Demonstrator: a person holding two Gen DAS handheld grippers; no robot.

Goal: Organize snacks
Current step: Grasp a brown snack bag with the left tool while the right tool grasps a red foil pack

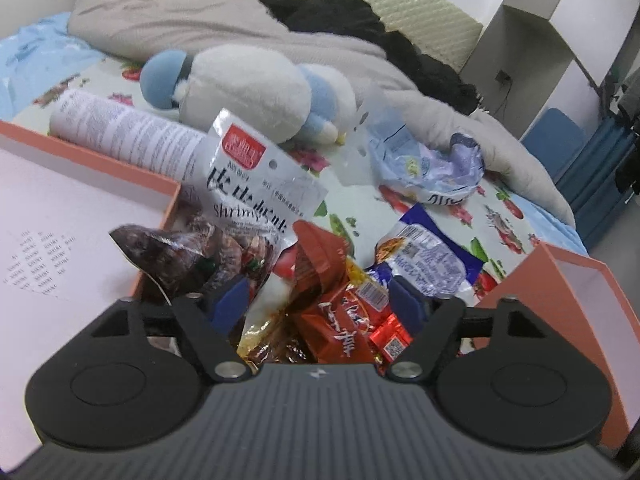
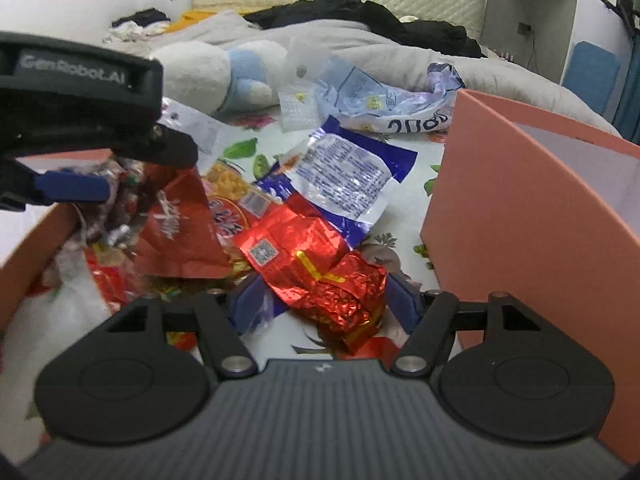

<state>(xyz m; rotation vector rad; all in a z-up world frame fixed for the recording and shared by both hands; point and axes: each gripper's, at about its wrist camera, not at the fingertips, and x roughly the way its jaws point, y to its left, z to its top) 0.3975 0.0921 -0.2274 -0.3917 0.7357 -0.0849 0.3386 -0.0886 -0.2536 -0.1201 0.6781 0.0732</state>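
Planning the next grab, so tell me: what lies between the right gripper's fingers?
In the right wrist view, a crinkled red foil packet lies between the right gripper's fingers, which are not pressing it.

Soft, even indoor light fills both wrist views, with a cool cast and no hard shadows. Glare flashes off the red foil packet (image 2: 316, 268) and the silver shrimp bag (image 1: 256, 184). Fisheye bending curves the orange box (image 2: 532, 216) walls and darkens the corners. Nearby wrappers look slightly smeared, and the headboard (image 1: 404, 4) behind is soft.
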